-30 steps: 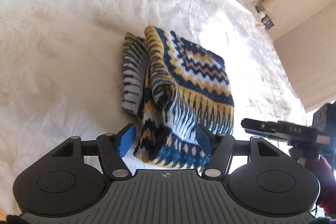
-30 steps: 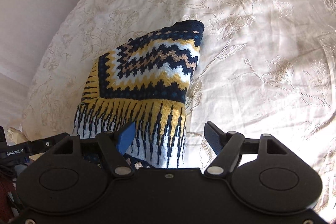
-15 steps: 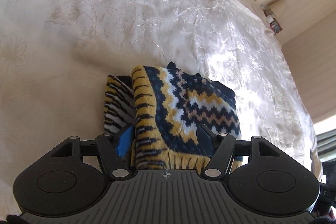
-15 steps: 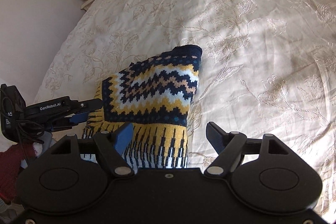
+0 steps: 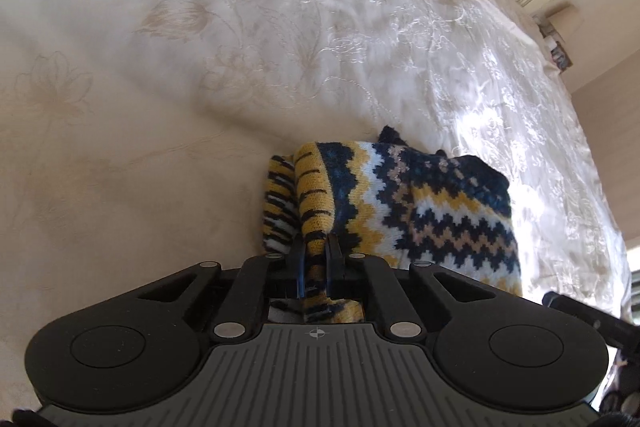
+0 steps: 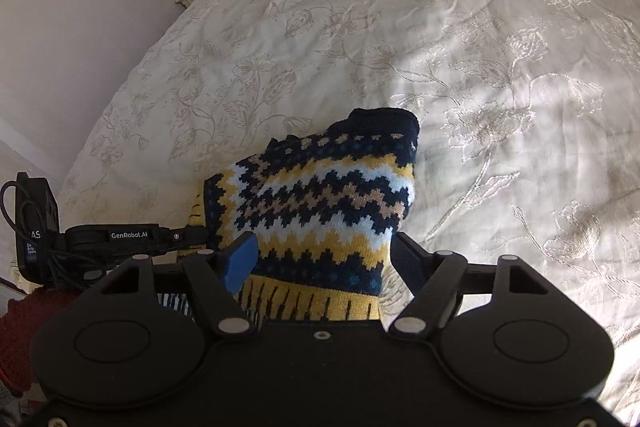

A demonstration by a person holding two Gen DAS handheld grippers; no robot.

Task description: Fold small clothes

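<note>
1. Knitted in navy, yellow and white zigzags, the folded sweater (image 6: 320, 211) is laid on the cream embroidered bedspread (image 6: 500, 75).
2. A yellow striped edge of it is pinched between the closed fingers of the left hand-held gripper (image 5: 316, 263).
3. "GenRobot.AI" is printed along that gripper's side in the right wrist view; further lettering there, perhaps "AS", is cut off.
4. The right hand-held gripper (image 6: 324, 259) is spread wide, with the sweater between its fingers.
</note>
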